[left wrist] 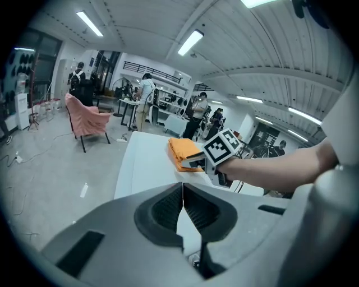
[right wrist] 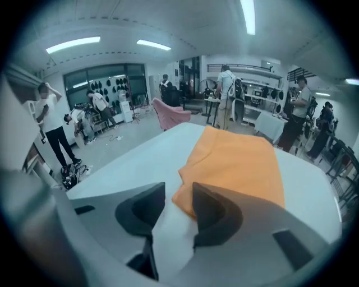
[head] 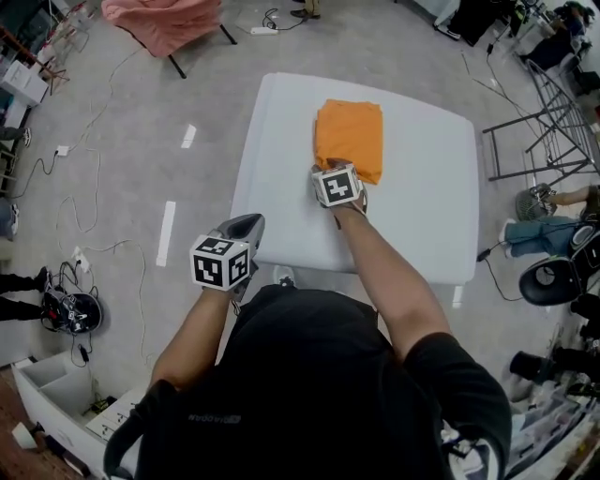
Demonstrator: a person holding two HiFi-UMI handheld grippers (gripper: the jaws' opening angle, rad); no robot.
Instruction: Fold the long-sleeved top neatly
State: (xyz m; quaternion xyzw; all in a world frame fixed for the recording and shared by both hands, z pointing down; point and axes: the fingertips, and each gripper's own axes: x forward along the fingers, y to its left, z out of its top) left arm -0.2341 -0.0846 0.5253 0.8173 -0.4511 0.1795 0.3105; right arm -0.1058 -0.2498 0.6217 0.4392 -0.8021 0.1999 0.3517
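Observation:
The orange long-sleeved top lies folded into a compact rectangle at the middle back of the white table. My right gripper is at the fold's near edge, and the marker cube hides most of its jaws from above. In the right gripper view my right gripper is open. Nothing sits between its jaws, and the near corner of the top lies just beyond them. My left gripper hangs off the table's front left corner. It is shut and empty, pointing at the top.
A chair draped in pink cloth stands on the floor beyond the table's far left. Cables trail across the floor at the left. A metal rack and a seated person are to the right.

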